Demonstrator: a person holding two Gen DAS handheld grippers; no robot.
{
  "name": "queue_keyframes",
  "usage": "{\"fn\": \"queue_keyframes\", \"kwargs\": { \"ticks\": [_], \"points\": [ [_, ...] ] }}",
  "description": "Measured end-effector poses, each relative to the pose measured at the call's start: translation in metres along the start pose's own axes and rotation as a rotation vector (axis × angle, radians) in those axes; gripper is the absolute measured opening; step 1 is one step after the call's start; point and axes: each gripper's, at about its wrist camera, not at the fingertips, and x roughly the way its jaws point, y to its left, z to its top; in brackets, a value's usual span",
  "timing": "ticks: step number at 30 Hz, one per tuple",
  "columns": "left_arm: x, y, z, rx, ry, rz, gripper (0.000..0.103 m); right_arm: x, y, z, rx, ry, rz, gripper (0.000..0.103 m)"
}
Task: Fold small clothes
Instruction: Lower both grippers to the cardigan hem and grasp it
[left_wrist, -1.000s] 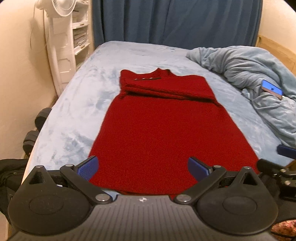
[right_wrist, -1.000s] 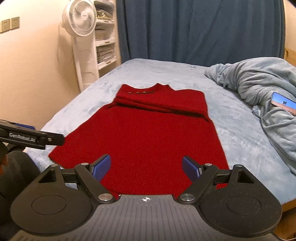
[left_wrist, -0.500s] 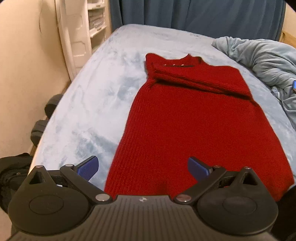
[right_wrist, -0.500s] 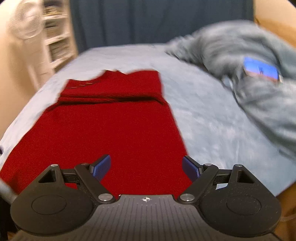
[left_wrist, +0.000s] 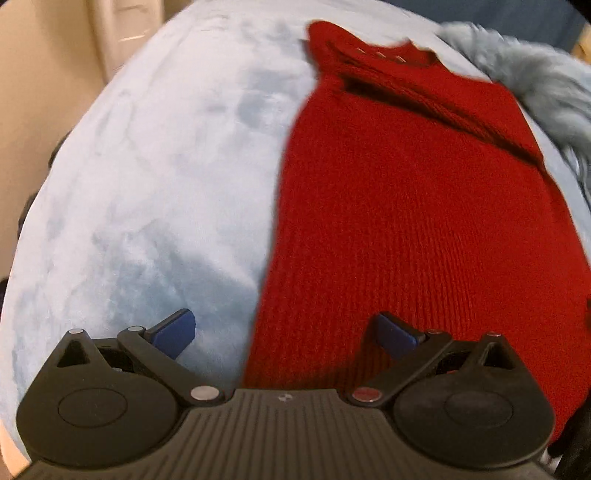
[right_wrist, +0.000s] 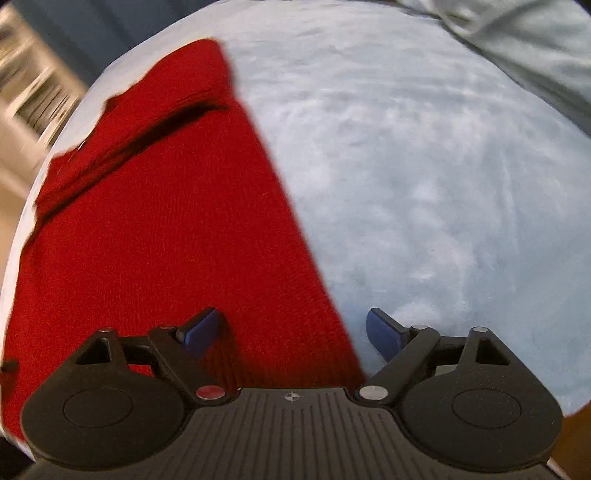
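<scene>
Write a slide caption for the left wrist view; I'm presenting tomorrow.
Open left gripper straddles the left edge of a red sweater lying on a blue bed.

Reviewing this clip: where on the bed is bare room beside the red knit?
Bare bed sheet lies left of the red knit garment, toward the wall, and again right of it, up to the rumpled blanket. The middle is covered; both open grippers, left and right, straddle its near corners.
</scene>
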Motion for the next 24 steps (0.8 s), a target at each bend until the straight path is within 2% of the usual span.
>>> {"fn": "queue_keyframes", "kwargs": {
  "ticks": [3, 6, 8, 9, 10, 13, 14, 15, 16, 20, 24],
  "points": [
    [-0.007, -0.007, -0.01, 0.05, 0.04, -0.074, 0.103, -0.002, 0.007, -0.01, -0.018, 0.081, 0.052, 0.088],
    [-0.014, -0.013, -0.024, 0.078, 0.059, -0.089, 0.103, -0.005, 0.019, -0.025, -0.039, 0.142, 0.086, 0.082],
    [-0.018, -0.021, -0.031, 0.078, 0.069, -0.097, 0.103, -0.006, 0.026, -0.037, -0.042, 0.175, 0.083, 0.067],
    [-0.019, -0.023, -0.032, 0.08, 0.07, -0.085, 0.103, -0.008, 0.03, -0.041, -0.059, 0.16, 0.058, 0.048],
    [-0.019, -0.026, -0.033, 0.068, 0.077, -0.073, 0.101, -0.008, 0.031, -0.042, -0.058, 0.158, 0.052, 0.019],
    [-0.028, -0.03, -0.028, 0.024, 0.076, 0.007, 0.065, -0.013, 0.029, -0.041, 0.012, 0.141, 0.045, 0.017],
    [-0.033, -0.027, -0.025, -0.005, 0.074, -0.002, 0.034, -0.017, 0.031, -0.04, 0.008, 0.129, 0.039, 0.017],
    [-0.038, -0.021, -0.023, -0.044, 0.079, -0.052, 0.021, -0.022, 0.034, -0.04, 0.004, 0.112, 0.034, 0.017],
    [-0.044, -0.018, -0.021, -0.083, 0.073, -0.072, 0.021, -0.027, 0.037, -0.04, 0.005, 0.095, 0.033, 0.016],
    [-0.071, -0.024, -0.024, -0.089, 0.008, -0.076, 0.02, -0.057, 0.045, -0.032, 0.012, 0.018, 0.059, 0.016],
    [-0.101, -0.028, -0.03, -0.1, -0.049, -0.114, 0.019, -0.092, 0.053, -0.026, -0.009, -0.06, 0.09, 0.015]
  ]
}}
